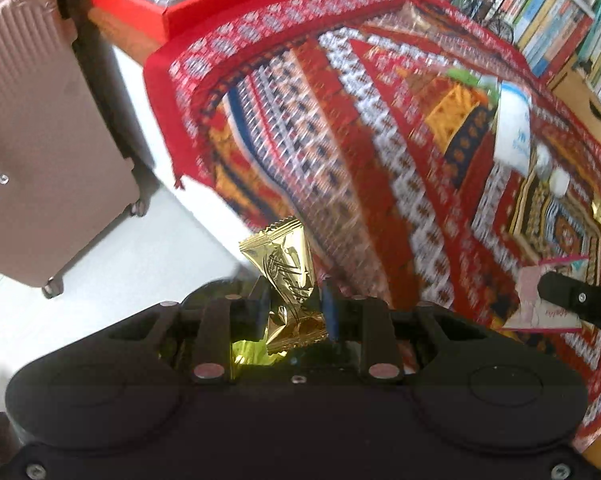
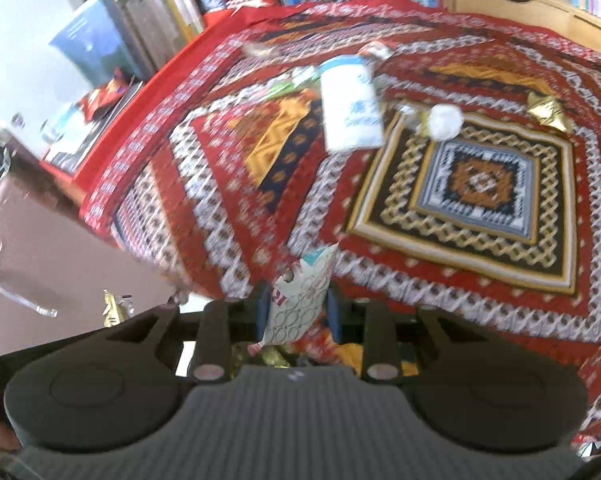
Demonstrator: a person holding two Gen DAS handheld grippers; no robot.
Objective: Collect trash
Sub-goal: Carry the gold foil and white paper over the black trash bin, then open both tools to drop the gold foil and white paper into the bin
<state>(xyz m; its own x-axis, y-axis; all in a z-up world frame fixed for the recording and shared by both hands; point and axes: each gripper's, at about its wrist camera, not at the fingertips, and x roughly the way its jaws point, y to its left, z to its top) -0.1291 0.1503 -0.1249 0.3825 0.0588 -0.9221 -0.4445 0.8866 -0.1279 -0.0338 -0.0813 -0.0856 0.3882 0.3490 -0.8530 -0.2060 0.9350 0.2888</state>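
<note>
Standing upright in the left gripper (image 1: 294, 300), gold wrapper (image 1: 286, 276); right gripper (image 2: 298, 308) clamping patterned wrapper (image 2: 300, 300), also upright.

Two wrist cameras, both steeply downward, near, over one shared patterned tablecloth (image 1: 380, 140) (image 2: 480, 200), bookshelves (image 1: 540, 12) at twelve o'clock.
</note>
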